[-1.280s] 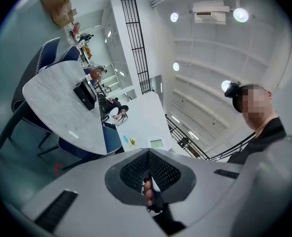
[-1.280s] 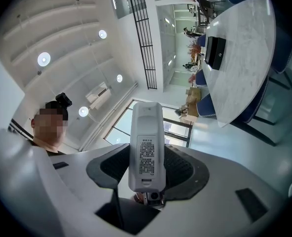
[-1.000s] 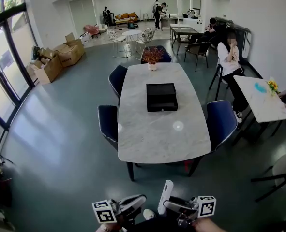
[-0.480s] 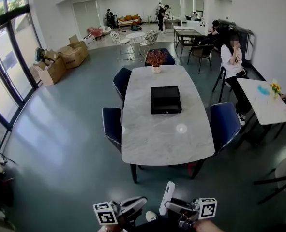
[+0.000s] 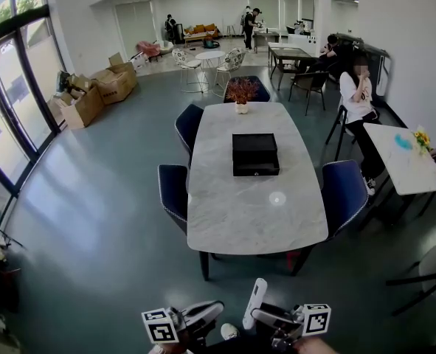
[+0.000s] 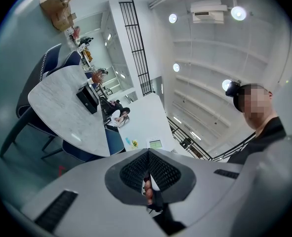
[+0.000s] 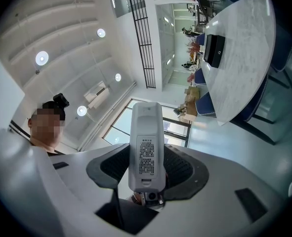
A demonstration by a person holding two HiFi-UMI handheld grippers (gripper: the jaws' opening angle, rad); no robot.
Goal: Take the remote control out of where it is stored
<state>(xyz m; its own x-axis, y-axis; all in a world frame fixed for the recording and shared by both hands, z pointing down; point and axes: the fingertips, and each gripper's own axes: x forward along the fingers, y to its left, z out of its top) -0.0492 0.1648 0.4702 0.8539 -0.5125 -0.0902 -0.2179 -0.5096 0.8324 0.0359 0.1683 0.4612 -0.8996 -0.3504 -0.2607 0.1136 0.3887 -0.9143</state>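
Right claw [image 7: 146, 169]: you have it clamped on the lower end of the white slab-shaped plastic remote control [image 7: 146, 142], held upright at 6 o'clock, well apart from the black rectangular box [image 5: 254, 154] on the grey marble bench [image 5: 256, 216] at 12 o'clock. Left claw [image 6: 149, 174]: pads together, holding nothing. Risk: with so low a grip, a quick swing could lever the remote loose onto the grey-blue floor [image 5: 92, 220].

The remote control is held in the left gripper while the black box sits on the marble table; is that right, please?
Not quite: the remote control is held in the right gripper, as the right gripper view shows. The black box does sit on the marble table.
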